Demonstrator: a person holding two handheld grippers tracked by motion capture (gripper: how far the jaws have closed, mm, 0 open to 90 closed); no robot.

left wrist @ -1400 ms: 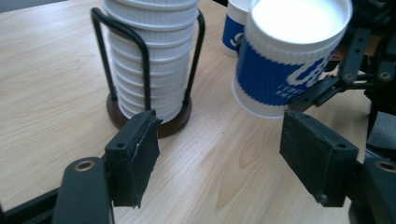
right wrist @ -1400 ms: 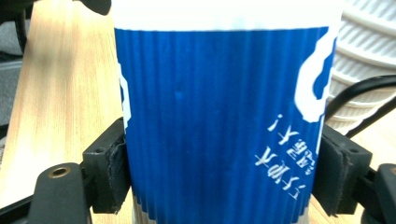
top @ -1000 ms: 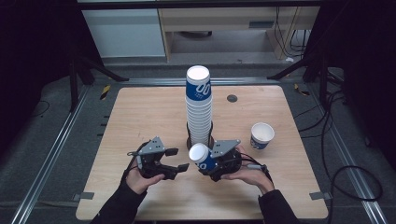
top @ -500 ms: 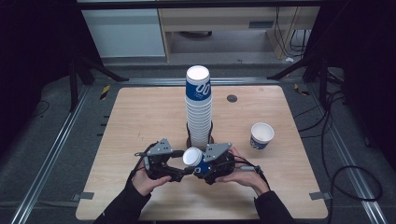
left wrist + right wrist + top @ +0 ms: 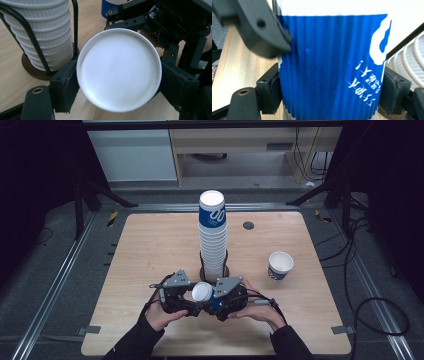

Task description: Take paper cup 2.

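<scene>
Scene: I hold a blue-and-white paper cup [image 5: 203, 292] on its side, above the near middle of the counter [image 5: 150, 245], just in front of the tall stack of cups [image 5: 212, 237] in its wire holder [image 5: 37, 40].

Right hand-held gripper [image 5: 225, 301]: clamped on the cup's blue ribbed wall; in the right gripper view both pads press the sides of the cup [image 5: 329, 65].

Left hand-held gripper [image 5: 181, 301]: its jaws have just been opening. In the left gripper view the cup's white end [image 5: 118, 68] sits between the two pads, which stand close at either edge; I cannot tell whether they press it.

Weight: very light, I judge; one empty paper cup, no load worth speaking of.

Stiffness: thin paper wall, ribbed for some strength, yet likely to dent or go oval under a hard squeeze.

Surface: the ribs should give the pads good purchase; the smooth white band near the end looks more slippery.

Where to hold: across the ribbed blue middle, as my right gripper does, or at the rolled rim, the stiffest ring. Gentle pressure only.

Risk: pulling with both grippers at once could twist or crease the wall.

Also on the counter: one more cup [image 5: 280, 265] standing upright, mouth up, at the far right, well apart from my hands.
</scene>
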